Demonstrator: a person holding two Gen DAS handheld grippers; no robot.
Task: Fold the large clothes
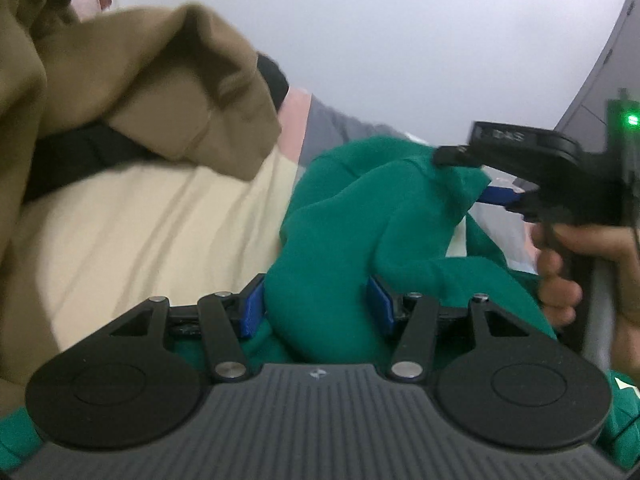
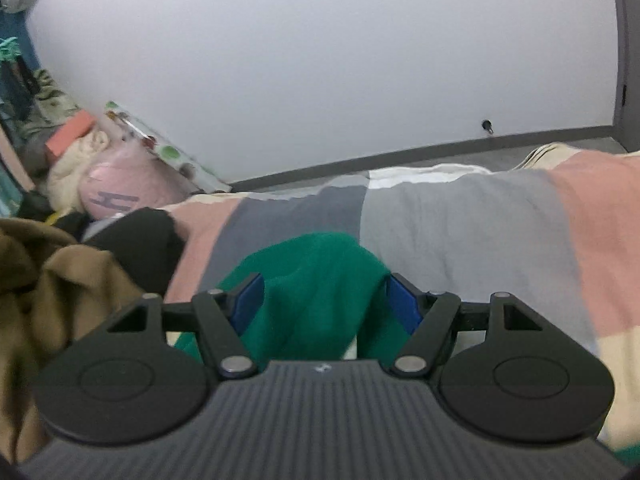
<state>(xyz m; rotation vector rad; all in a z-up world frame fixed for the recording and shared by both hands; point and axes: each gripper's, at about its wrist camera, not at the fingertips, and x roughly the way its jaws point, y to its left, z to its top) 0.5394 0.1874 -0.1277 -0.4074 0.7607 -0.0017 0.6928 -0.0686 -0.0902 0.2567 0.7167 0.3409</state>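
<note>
**Both grippers hold the green garment above the bed**

The left gripper is clenched on a thick bunch of the green garment; the cloth fills the space between its blue pads in the lower middle of the left wrist view. The right gripper grasps another part of the same garment, seen in the lower middle of its own view. In the left wrist view the right gripper appears again at the right edge, with the person's hand on its handle.

The garment hangs bunched between the two tools, over the patchwork bedcover. A tan garment is in the upper left of the left view, with a black garment beside it.

My judgement: the step is to carry the green piece to a free part of the bed and spread it. To do it well, keep both grips firm, pull the hands apart until the cloth is flat, and lower it away from the tan pile. The views are blurred, so the exact edge held I cannot tell.
</note>
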